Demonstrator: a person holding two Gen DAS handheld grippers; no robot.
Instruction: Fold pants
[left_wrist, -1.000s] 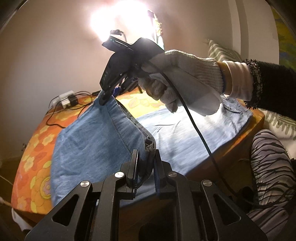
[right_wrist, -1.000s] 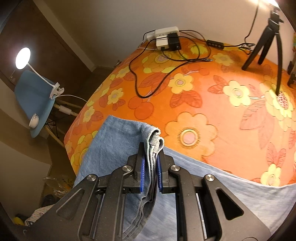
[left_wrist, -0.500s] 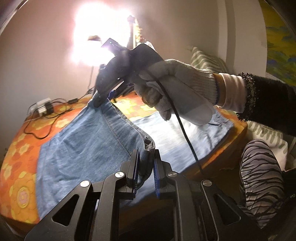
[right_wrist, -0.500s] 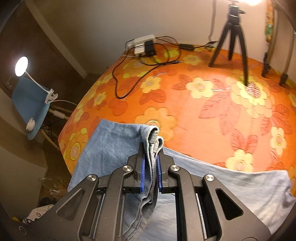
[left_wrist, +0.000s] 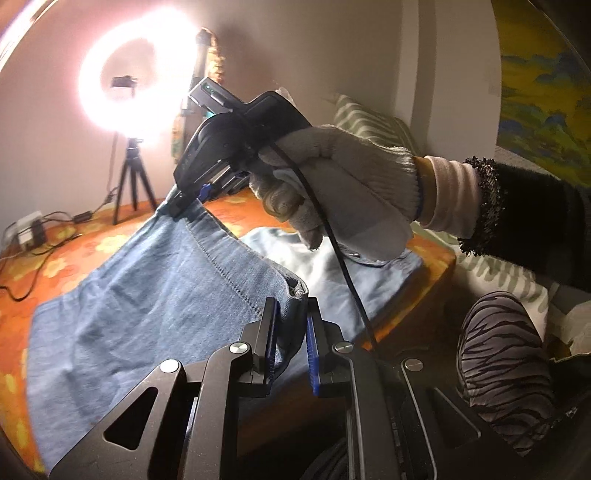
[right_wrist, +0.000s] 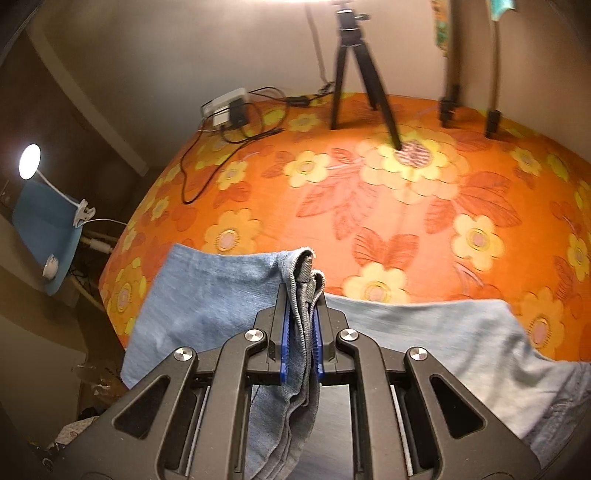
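Observation:
Light blue denim pants (left_wrist: 147, 306) lie across an orange flowered bedspread (right_wrist: 388, 206). My left gripper (left_wrist: 290, 306) is shut on one corner of the pant-leg hem, lifted off the bed. In the left wrist view a gloved hand (left_wrist: 343, 192) holds my right gripper (left_wrist: 184, 206), which is shut on the other hem corner farther back. The right wrist view shows my right gripper (right_wrist: 301, 299) pinching the bunched hem (right_wrist: 303, 266), with the rest of the pants (right_wrist: 424, 325) lying flat under it. The hem edge stretches taut between the two grippers.
A ring light (left_wrist: 136, 74) on a tripod (right_wrist: 354, 70) stands on the bed's far side, beside a power strip with cables (right_wrist: 232, 110) and two more stand legs (right_wrist: 469, 107). A zebra-striped knee (left_wrist: 506, 369) is at the right. A blue chair with a clip lamp (right_wrist: 44, 221) stands left.
Both grippers have carried the lifted hem across the bed toward the waist end. The tripod and ring light have come into fuller view; more bedspread shows on the left.

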